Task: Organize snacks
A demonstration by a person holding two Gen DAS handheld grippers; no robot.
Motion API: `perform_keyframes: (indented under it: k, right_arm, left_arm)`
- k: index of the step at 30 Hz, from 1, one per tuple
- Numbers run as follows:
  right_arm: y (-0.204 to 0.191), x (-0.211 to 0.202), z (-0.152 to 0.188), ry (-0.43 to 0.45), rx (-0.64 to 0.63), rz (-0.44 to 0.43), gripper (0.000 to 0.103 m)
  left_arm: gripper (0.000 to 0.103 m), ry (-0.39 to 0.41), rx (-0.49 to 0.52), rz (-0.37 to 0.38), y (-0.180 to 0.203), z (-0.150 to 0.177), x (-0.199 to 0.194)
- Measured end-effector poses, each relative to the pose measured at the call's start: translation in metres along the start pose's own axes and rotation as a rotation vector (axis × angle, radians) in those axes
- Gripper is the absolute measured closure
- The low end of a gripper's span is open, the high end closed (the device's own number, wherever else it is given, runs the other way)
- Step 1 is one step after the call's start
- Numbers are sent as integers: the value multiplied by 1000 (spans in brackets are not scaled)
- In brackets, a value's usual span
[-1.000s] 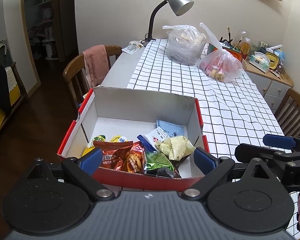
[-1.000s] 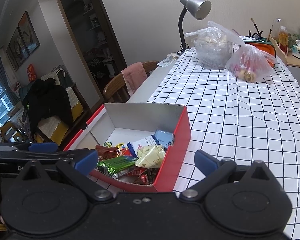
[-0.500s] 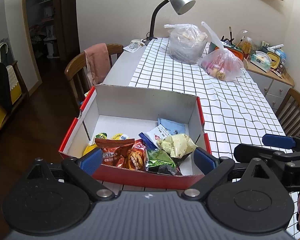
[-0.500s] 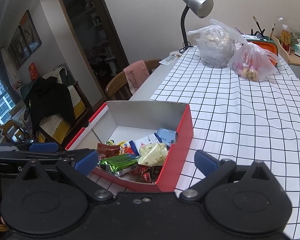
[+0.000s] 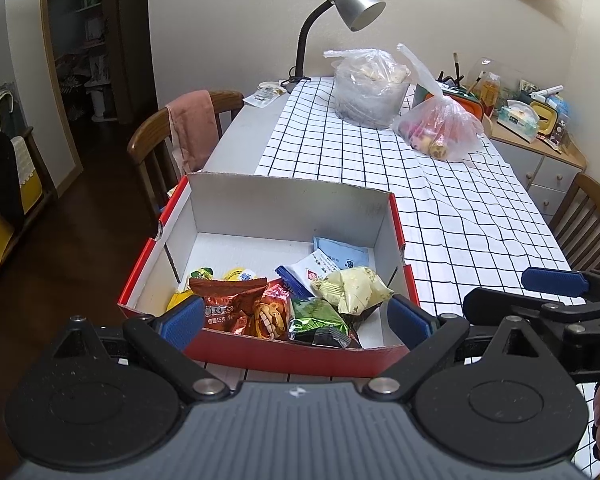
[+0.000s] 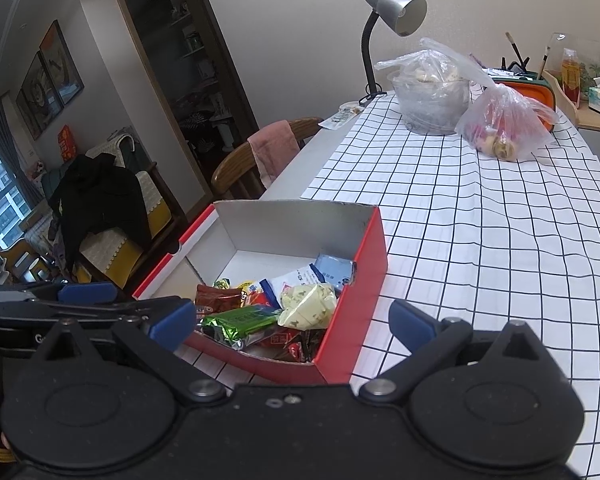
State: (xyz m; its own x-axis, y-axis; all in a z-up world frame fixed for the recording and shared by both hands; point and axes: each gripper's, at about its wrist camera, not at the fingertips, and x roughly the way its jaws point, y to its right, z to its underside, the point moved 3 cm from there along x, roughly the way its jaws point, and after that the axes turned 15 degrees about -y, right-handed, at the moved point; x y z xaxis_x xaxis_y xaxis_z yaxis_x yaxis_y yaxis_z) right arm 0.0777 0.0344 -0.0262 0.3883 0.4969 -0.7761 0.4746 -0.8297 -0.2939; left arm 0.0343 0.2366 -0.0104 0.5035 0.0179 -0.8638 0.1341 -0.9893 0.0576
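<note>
On the left side of the checked tablecloth the left gripper hangs just short of the red cardboard box, its blue-padded fingers spread wide with nothing between them. Beside it the right gripper is likewise wide apart and empty — one pad sits over the box's near corner, the other over bare cloth.

Compared with a second ago, the box lies a little farther from both cameras and more of its red front wall shows; both grippers have drawn back slightly, and the packets inside have not shifted.

Inside the box the snacks crowd the near end, the far half showing white floor. From the left: a yellow packet at the back, a brown Oreo packet in front of it, a red foil packet, a green foil packet, and a pale yellow-cream packet resting on the green one's right edge. Behind these lie a white-and-blue sachet and a light blue sachet against the right wall.

Farther right and well apart, two tied plastic bags — one clear, one with reddish contents — stand near a silver desk lamp.
</note>
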Motion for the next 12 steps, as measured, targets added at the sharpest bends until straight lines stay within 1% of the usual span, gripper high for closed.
perform_keyframes:
  k: [7,12]
  right_arm:
    - [1,-2,4,2,8,6,0]
    - [9,-2,6,1,33,26,0]
  left_arm:
    - [5,1,13,7,2,0,-1]
    - [4,-6,16,7,3,1,0]
